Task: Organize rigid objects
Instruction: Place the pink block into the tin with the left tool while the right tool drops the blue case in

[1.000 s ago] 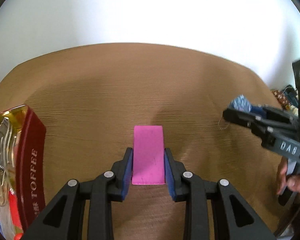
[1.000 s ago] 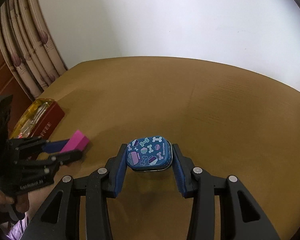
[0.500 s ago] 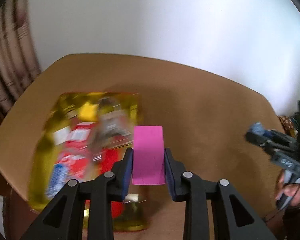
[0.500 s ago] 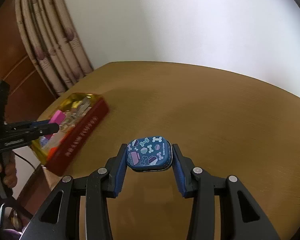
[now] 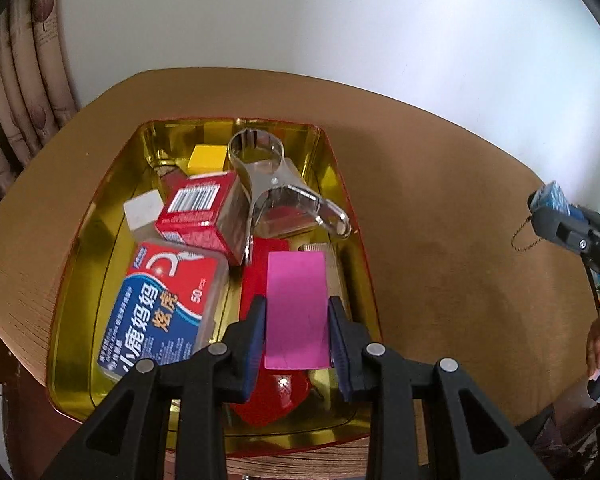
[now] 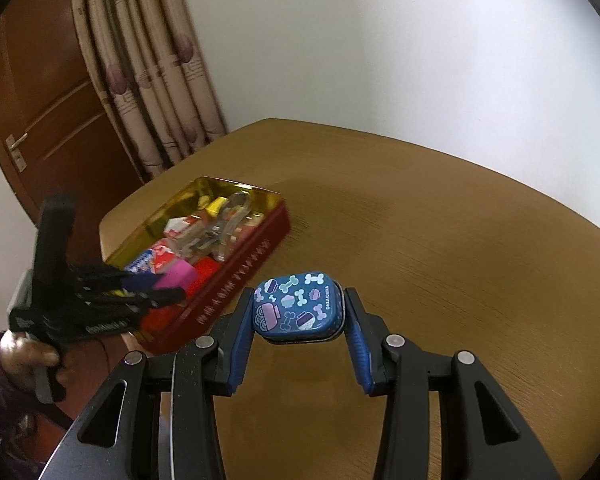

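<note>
My left gripper (image 5: 297, 320) is shut on a pink flat block (image 5: 296, 308) and holds it above the near right part of an open gold-lined red tin (image 5: 76, 240). The tin holds a floss box (image 5: 160, 304), a red carton (image 5: 200, 212), a clear plastic tool (image 5: 276, 188), a yellow block (image 5: 207, 157), a white block (image 5: 142, 210) and a red piece (image 5: 256, 276). My right gripper (image 6: 298, 312) is shut on a small blue tin with bone pictures (image 6: 298, 306), held above the table to the right of the red tin (image 6: 240, 268). The left gripper also shows in the right wrist view (image 6: 172, 286).
The round wooden table (image 5: 440, 220) ends close to the tin's left and near sides. Curtains (image 6: 152, 60) and a brown door (image 6: 40, 100) stand behind the table's left. A thin chain (image 5: 524, 236) lies on the table at the right. A white wall is behind.
My left gripper has swung left with the pink block, from over bare table to over the tin. The right gripper has turned left, bringing the tin into view, still holding the blue tin.
</note>
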